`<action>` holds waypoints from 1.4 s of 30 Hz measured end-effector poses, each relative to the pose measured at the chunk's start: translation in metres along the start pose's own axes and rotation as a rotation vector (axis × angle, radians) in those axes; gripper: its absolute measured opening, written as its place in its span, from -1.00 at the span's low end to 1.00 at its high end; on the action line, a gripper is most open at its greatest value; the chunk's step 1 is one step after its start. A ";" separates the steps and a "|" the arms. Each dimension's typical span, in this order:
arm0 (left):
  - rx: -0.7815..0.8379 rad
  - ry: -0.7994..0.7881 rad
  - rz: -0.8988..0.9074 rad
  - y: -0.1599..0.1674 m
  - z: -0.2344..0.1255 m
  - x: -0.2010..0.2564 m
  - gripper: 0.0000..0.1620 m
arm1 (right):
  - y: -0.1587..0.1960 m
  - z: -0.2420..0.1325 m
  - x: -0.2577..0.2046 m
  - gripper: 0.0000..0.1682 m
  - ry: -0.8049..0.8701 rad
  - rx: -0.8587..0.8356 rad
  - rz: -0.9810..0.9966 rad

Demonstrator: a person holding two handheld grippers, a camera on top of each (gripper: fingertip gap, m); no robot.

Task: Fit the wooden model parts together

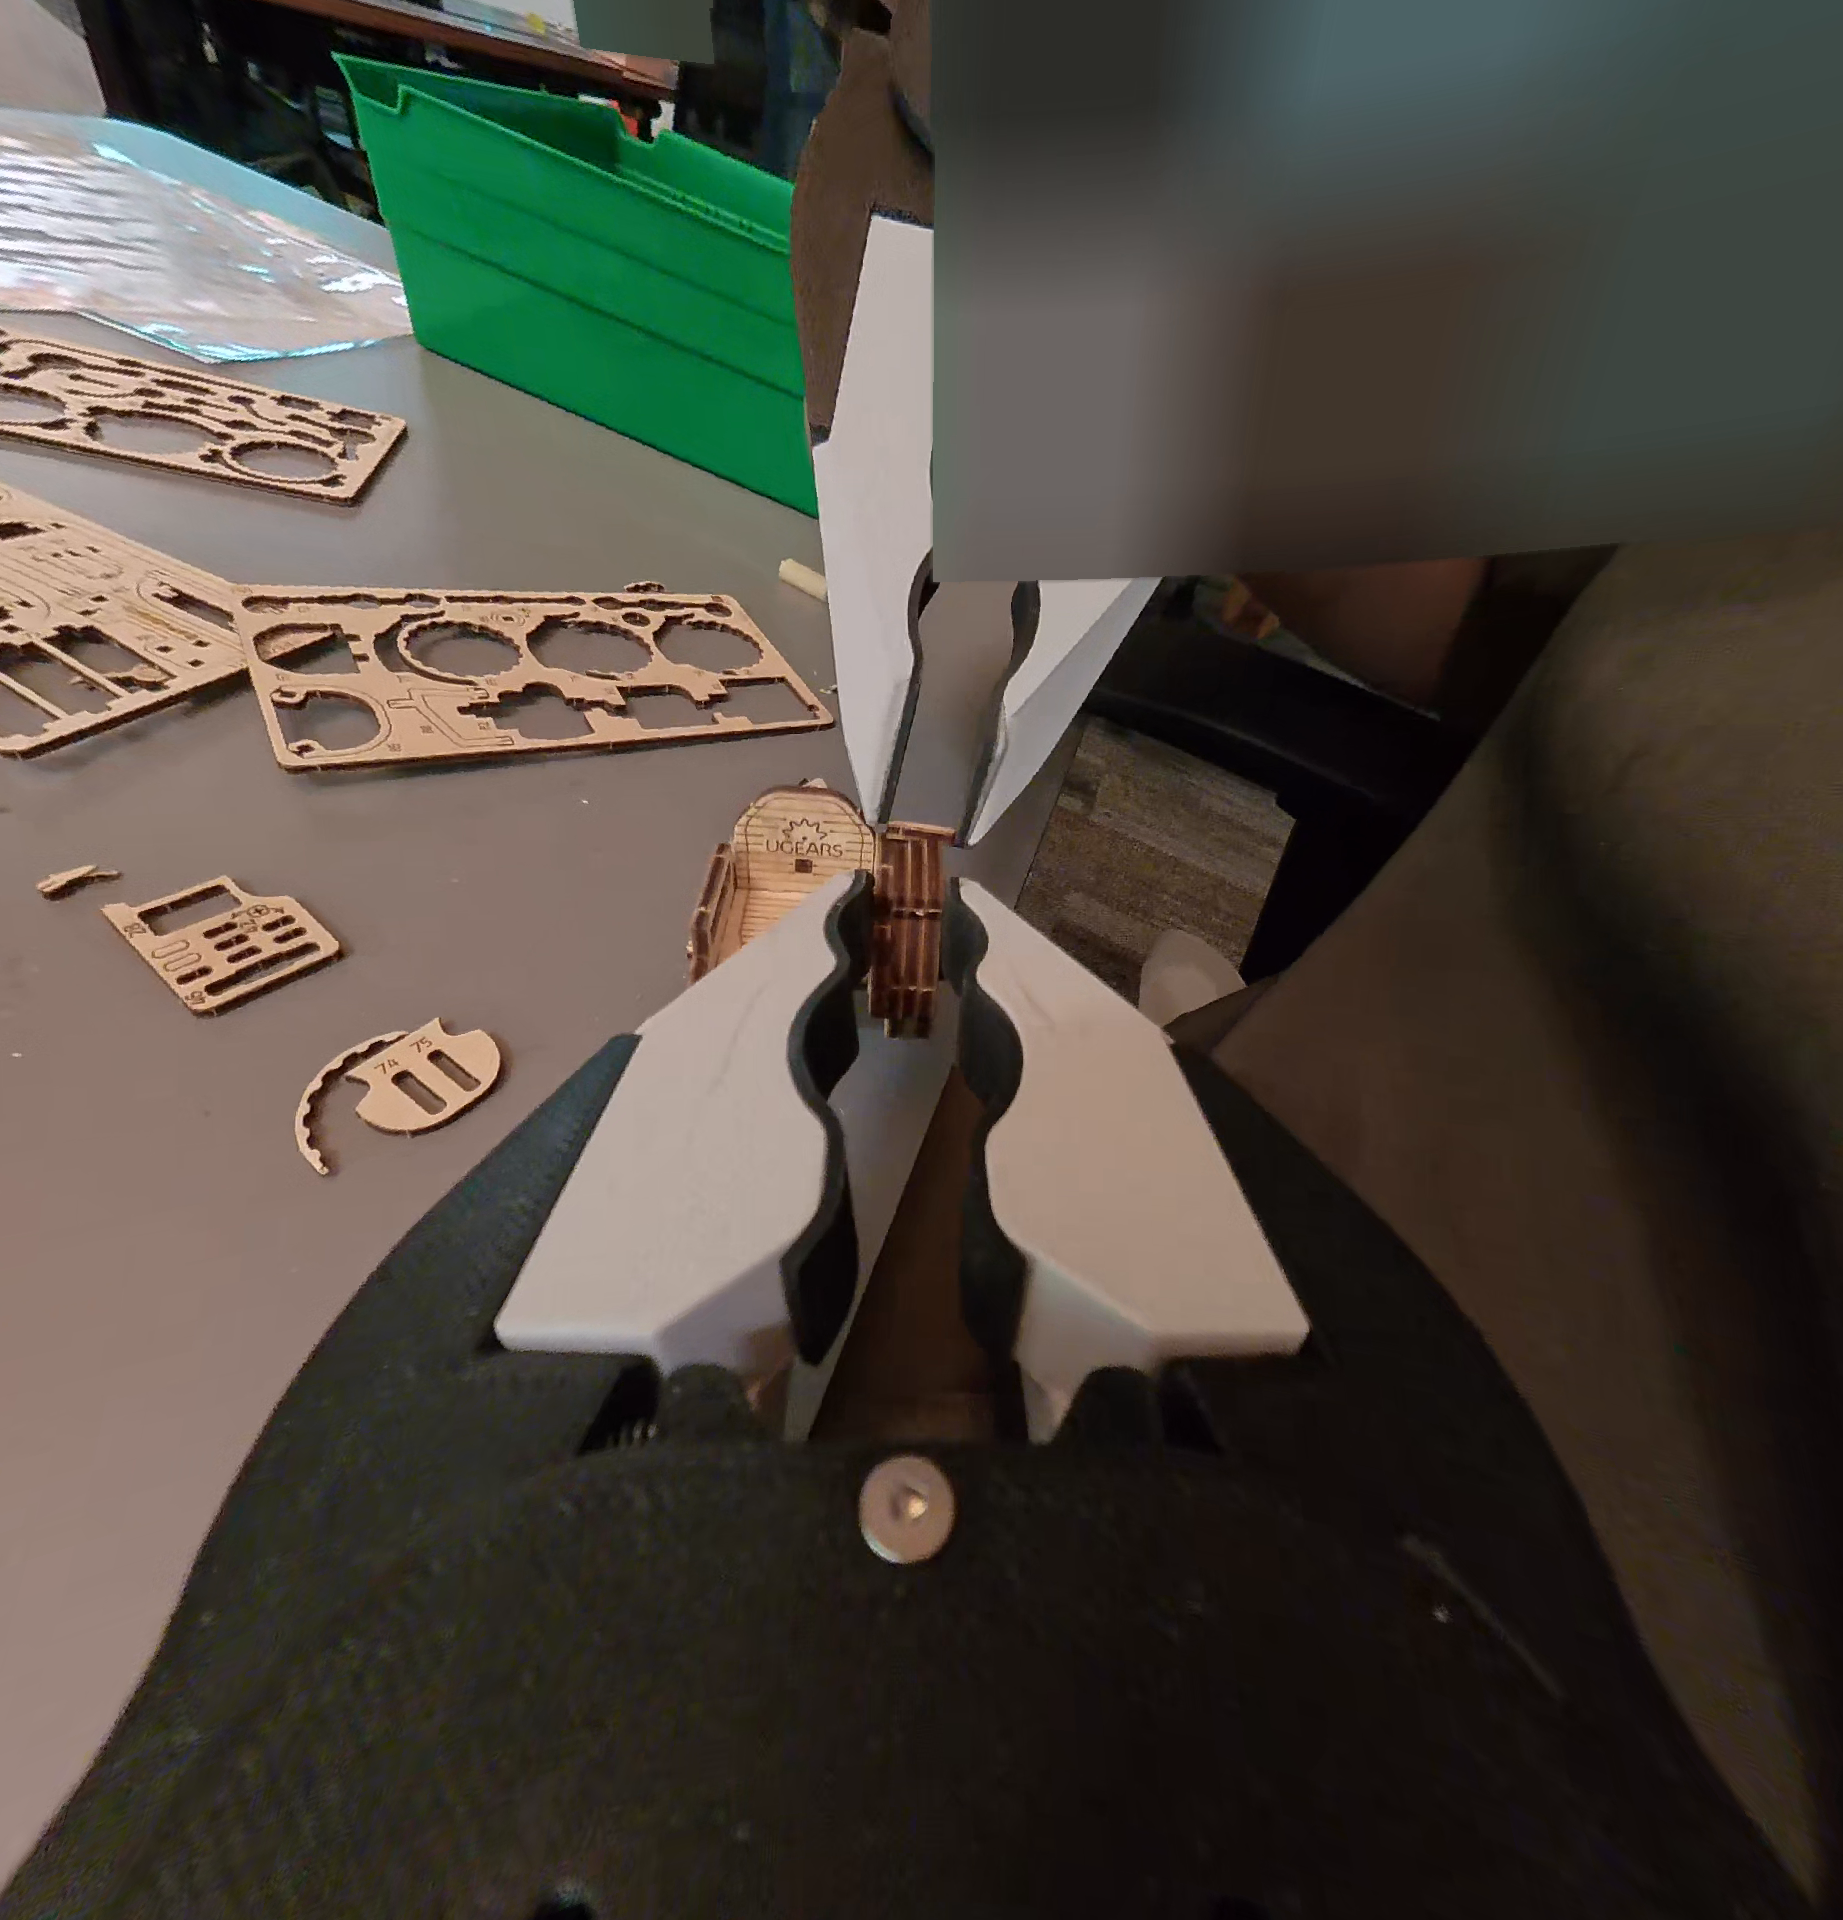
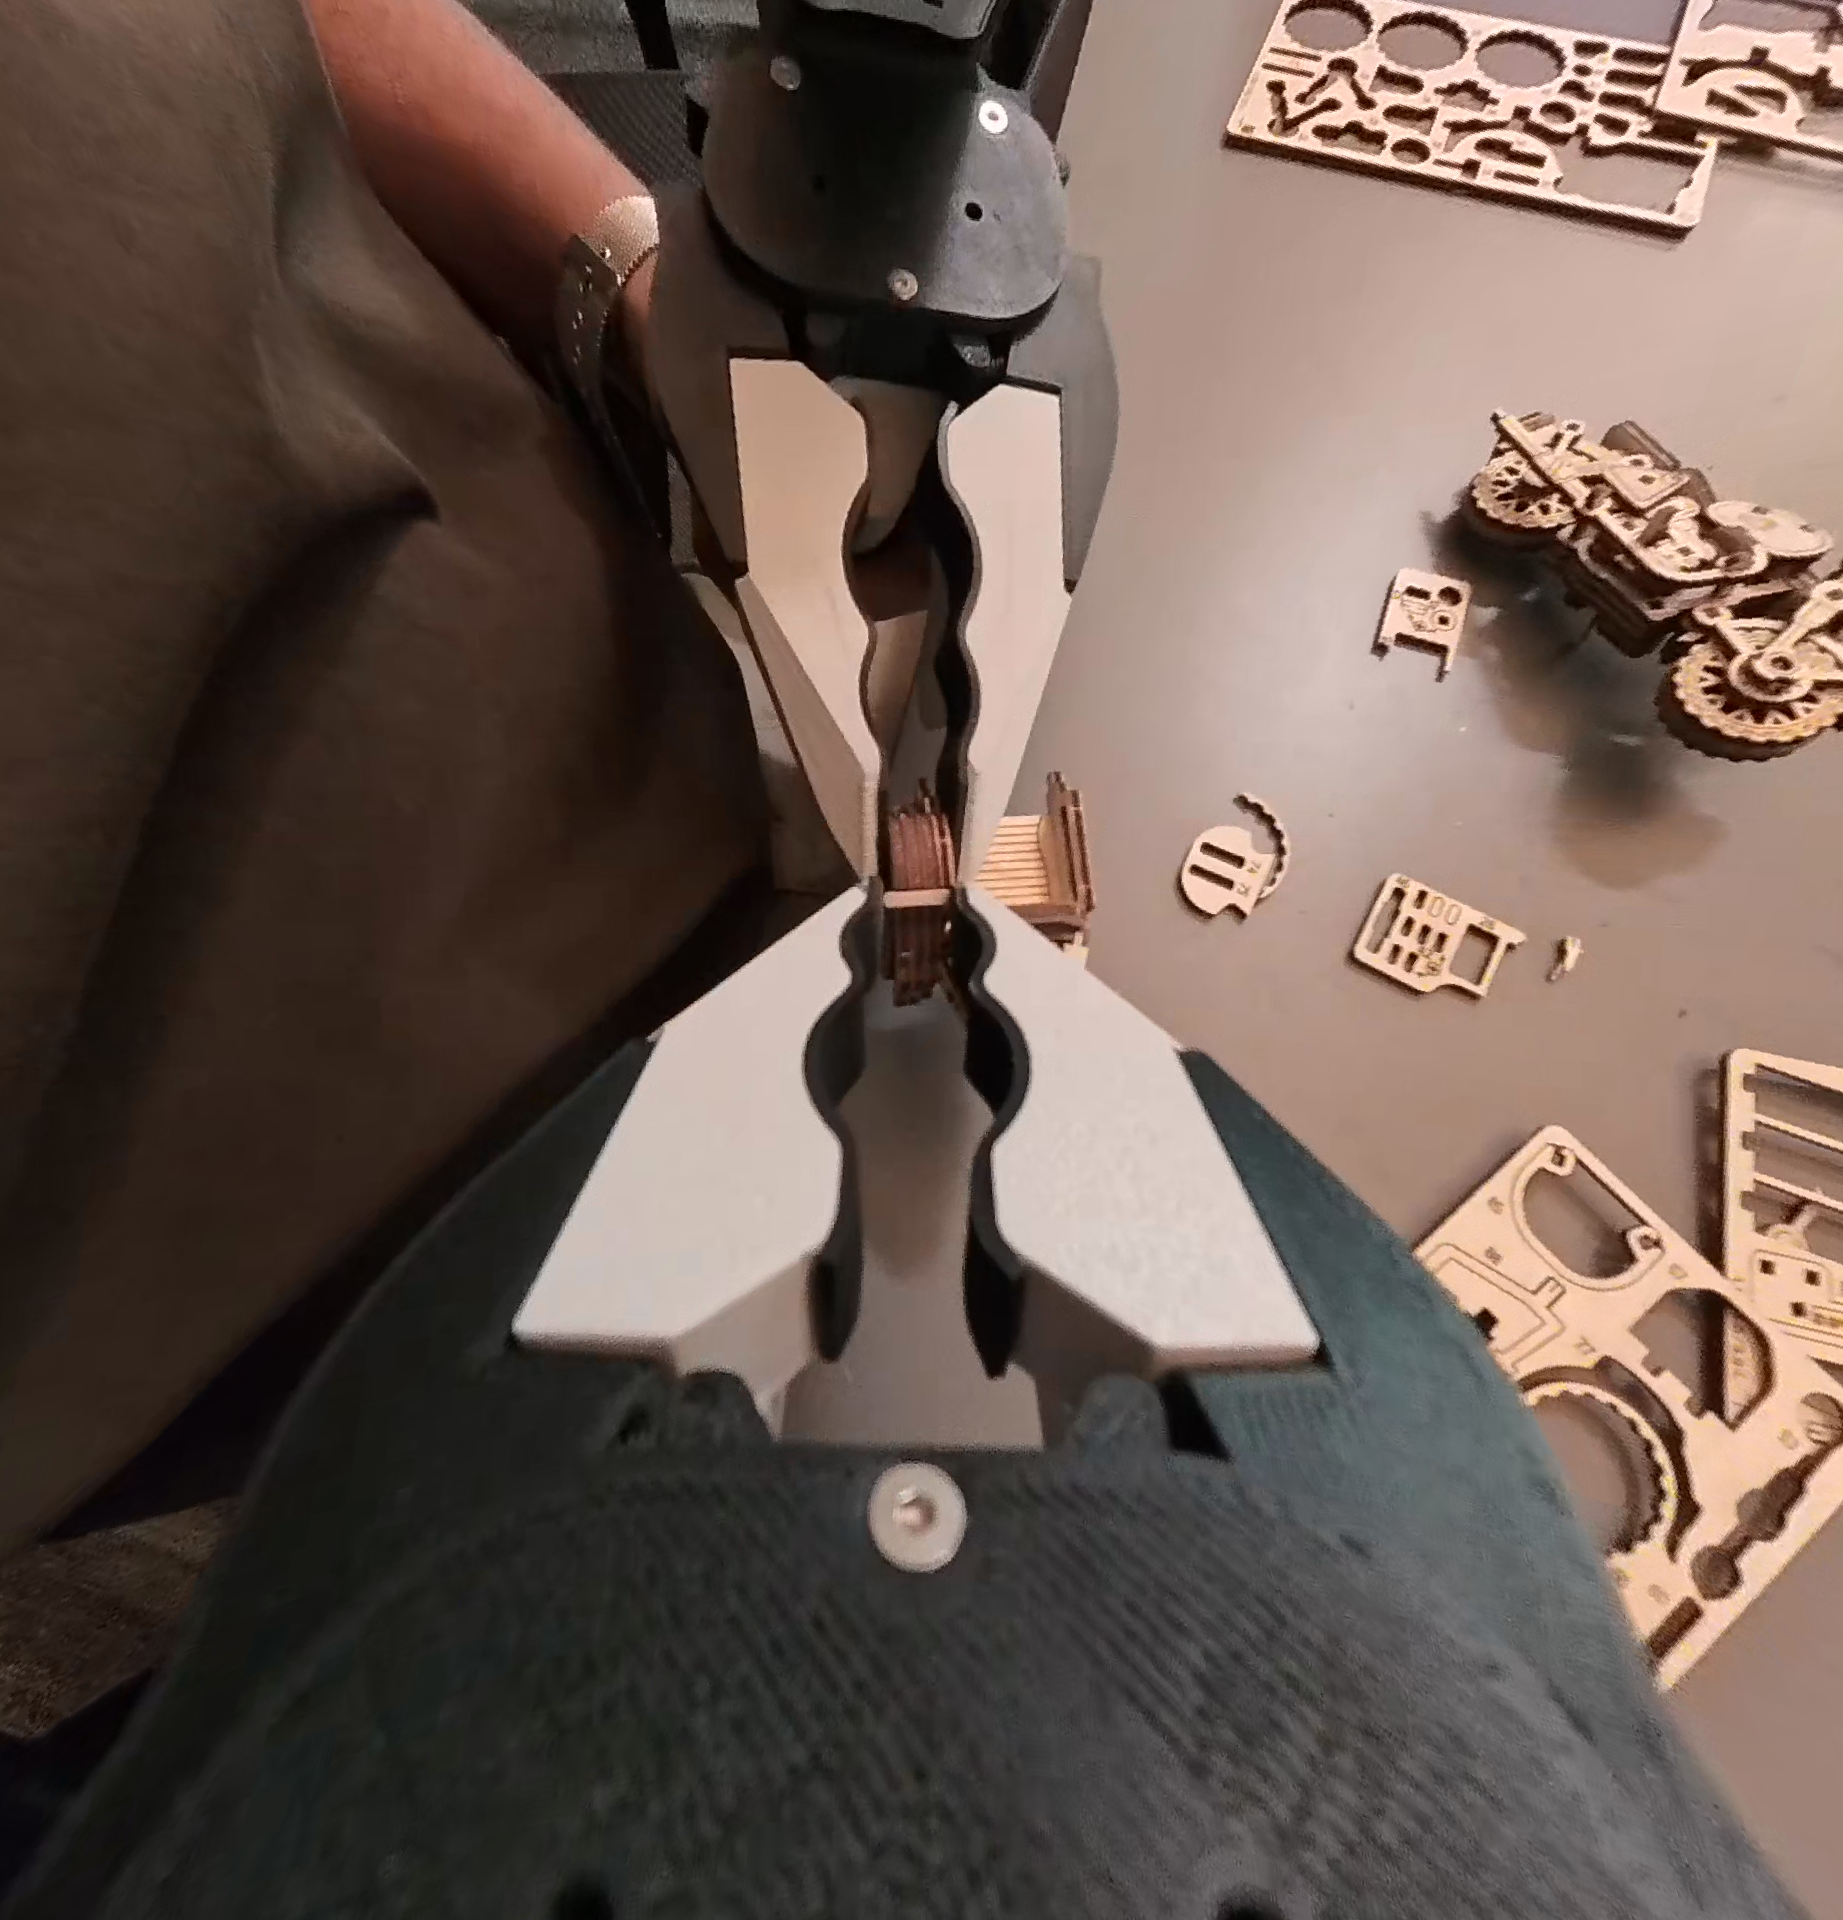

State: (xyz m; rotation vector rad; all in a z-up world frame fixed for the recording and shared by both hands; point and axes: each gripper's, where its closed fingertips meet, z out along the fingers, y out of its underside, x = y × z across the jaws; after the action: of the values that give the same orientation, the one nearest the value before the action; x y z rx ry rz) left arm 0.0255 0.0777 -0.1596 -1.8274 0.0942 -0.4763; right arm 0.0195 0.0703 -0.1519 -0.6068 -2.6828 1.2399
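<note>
A small wooden model part [image 1: 906, 966], a dark brown stack of layered pieces, sits between both grippers above the grey table [image 1: 481, 1299]. My left gripper [image 1: 909, 885] is shut on its near end. My right gripper [image 1: 919, 828] comes down from above, tip to tip with the left, and is shut on the far end. A pale slatted box section [image 1: 782, 894] sticks out to the left of the stack. In the right wrist view, my right gripper [image 2: 919, 894] pinches the stack [image 2: 917, 956], the left gripper [image 2: 919, 831] meets it from the top, and the box section [image 2: 1036, 868] shows to the right.
Punched-out wooden sheets [image 1: 522, 675] [image 2: 1468, 114] and small loose pieces [image 1: 221, 940] [image 1: 408, 1081] lie on the table. A green bin [image 1: 584, 260] stands at the back. A built wooden motorcycle [image 2: 1675, 561] rests at the right. A person's brown clothing [image 2: 221, 623] is close beside the grippers. The tips of both grippers are at nearly the same place.
</note>
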 end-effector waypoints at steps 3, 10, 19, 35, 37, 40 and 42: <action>-0.001 0.002 0.006 0.000 0.000 0.001 -0.88 | 0.000 0.000 -0.001 -0.87 -0.004 -0.005 -0.005; 0.002 0.016 0.011 0.000 0.000 0.004 -0.88 | -0.001 -0.001 -0.002 -0.84 0.003 -0.006 -0.015; 0.019 -0.028 -0.035 -0.002 -0.003 -0.007 -0.88 | -0.021 -0.020 0.005 -0.77 0.172 0.183 0.027; 0.051 -0.050 -0.214 -0.002 -0.006 -0.019 -0.89 | -0.005 0.006 0.008 -0.69 0.570 0.001 -0.326; 0.061 -0.046 -0.225 -0.003 -0.007 -0.019 -0.89 | 0.000 0.009 0.010 -0.69 0.593 -0.044 -0.358; 0.062 -0.045 -0.232 -0.003 -0.008 -0.019 -0.89 | 0.003 0.012 0.010 -0.69 0.603 -0.071 -0.378; 0.060 -0.045 -0.231 -0.003 -0.008 -0.019 -0.89 | 0.003 0.012 0.011 -0.70 0.608 -0.079 -0.384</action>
State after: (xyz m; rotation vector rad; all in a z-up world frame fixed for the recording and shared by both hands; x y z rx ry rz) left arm 0.0044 0.0774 -0.1602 -1.7970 -0.1618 -0.5926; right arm 0.0069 0.0680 -0.1624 -0.3688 -2.1977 0.7056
